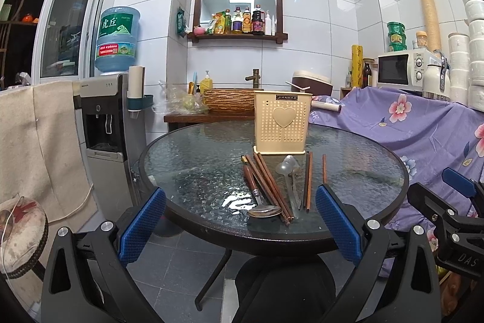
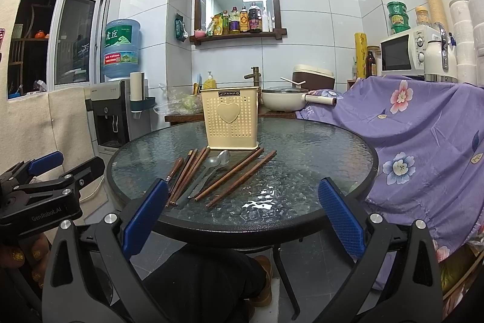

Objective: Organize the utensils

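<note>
Glass table (image 1: 187, 159) is slick: chopsticks (image 1: 269, 183) and spoons (image 1: 287, 168) crowd near its front edge below the holder (image 1: 281, 123). Left gripper (image 1: 240, 221) and right gripper (image 2: 242, 220) hang with fingers apart, empty; a nudge could scatter the pile.

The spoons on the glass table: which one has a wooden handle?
The metal spoon lying leftmost, its bowl toward the near table edge. Its handle is brown wood; the other spoons beside the chopsticks are clear plastic.

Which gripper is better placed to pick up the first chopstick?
Left, probably. The left gripper, open, faces the chopsticks nearly head-on; for the right gripper, also open, they lie off to its left.
</note>
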Demonstrator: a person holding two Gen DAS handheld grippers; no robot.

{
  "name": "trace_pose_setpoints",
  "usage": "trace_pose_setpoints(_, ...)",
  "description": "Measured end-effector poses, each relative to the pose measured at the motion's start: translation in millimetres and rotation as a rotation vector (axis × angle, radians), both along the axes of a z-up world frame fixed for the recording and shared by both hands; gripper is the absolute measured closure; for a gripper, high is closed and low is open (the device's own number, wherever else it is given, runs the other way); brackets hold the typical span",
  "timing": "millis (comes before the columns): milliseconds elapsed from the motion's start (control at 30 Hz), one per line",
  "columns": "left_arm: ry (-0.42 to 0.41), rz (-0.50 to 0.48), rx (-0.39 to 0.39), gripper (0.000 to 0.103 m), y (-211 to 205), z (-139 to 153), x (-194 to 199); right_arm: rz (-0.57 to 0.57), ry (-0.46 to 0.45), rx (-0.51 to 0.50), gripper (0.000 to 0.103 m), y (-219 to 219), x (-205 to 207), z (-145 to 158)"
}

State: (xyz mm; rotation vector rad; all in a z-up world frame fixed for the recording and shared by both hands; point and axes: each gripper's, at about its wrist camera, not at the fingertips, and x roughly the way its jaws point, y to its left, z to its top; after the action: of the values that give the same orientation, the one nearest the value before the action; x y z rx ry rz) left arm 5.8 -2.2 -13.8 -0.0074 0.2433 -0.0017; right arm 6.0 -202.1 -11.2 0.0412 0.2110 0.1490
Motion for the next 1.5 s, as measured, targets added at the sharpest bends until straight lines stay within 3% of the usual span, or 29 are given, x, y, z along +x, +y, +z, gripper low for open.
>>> trace_pose_setpoints(733, 0.046, -0.009, -0.008, 0.006, 0, -1, 6, -0.019, 0.024, -0.024, 0.005, 2, 8, -2)
trace_pose_setpoints(1067, 0.230, 0.037, -0.052, 0.006, 36, 1, 64, -0.029, 0.243, -0.069, 0.005, -8, 73, -4)
trace_pose_setpoints(1300, 0.345, -0.020, -0.083, 0.007, 48, 1, 110, 0.033, 0.344, -0.017, 0.007, -17, 130, -1)
trace_pose_setpoints(1500, 0.395, -0.038, -0.071, 0.010, 54, 4, 149, 0.065, 0.461, -0.043, 0.029, -15, 193, -5)
